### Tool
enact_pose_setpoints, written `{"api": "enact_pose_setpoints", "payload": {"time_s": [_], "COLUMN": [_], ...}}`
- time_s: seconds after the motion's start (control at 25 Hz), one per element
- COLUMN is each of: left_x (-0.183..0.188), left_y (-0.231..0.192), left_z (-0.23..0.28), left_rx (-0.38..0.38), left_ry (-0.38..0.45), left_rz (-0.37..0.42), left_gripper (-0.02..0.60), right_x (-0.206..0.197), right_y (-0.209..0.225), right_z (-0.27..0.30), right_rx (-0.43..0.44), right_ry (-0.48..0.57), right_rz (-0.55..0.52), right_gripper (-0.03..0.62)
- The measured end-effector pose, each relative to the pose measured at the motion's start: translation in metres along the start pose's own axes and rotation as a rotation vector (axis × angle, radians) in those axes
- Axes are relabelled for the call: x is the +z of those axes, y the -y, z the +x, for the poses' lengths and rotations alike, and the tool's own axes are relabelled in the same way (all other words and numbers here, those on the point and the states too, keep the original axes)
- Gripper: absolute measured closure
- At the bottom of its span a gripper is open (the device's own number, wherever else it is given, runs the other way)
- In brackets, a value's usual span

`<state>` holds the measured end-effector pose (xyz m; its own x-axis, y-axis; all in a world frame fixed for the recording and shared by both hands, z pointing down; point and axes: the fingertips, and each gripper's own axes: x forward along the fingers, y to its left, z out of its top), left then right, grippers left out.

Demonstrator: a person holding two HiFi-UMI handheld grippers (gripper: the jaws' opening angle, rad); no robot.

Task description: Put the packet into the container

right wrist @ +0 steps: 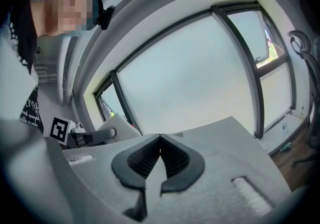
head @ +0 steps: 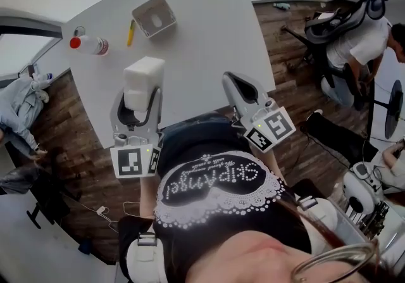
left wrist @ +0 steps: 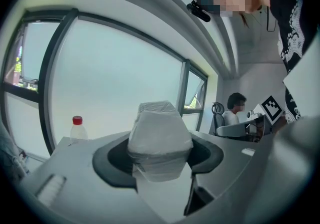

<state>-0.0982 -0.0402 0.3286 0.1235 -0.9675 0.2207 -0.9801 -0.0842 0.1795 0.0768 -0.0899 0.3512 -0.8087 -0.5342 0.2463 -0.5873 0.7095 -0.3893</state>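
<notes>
A white, wrapped, block-like packet [head: 143, 80] is clamped between the dark pads of my left gripper [head: 139, 99] above the near part of the white table [head: 202, 28]. In the left gripper view the packet [left wrist: 160, 138] fills the gap between the jaws of the left gripper [left wrist: 159, 157] and stands up past them. The container [head: 154, 16], a grey square open box, sits further back on the table, beyond the packet. My right gripper [head: 238, 84] hovers to the right near the table's front edge; in the right gripper view the ribbed jaws of the right gripper [right wrist: 160, 142] meet with nothing between them.
A clear bottle with a red cap [head: 88, 44] lies at the table's left edge and shows upright in the left gripper view [left wrist: 77, 129]. A yellow pen [head: 130, 32] lies beside the container. A person in a white shirt [head: 364, 41] is at an office chair on the right.
</notes>
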Motion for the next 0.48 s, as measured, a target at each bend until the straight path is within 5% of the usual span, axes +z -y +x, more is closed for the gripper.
{"api": "enact_pose_setpoints", "payload": {"time_s": [0.48], "left_x": [0.009], "left_y": [-0.01], "left_z": [0.009], "left_rx": [-0.02], "left_ry": [-0.016], "left_rz": [0.046], "left_gripper": [0.301], "right_x": [0.012], "right_y": [0.002], "right_z": [-0.003], "right_rx": [-0.07], "right_ry": [-0.001], "right_rz": [0.0], "right_gripper": [0.599]}}
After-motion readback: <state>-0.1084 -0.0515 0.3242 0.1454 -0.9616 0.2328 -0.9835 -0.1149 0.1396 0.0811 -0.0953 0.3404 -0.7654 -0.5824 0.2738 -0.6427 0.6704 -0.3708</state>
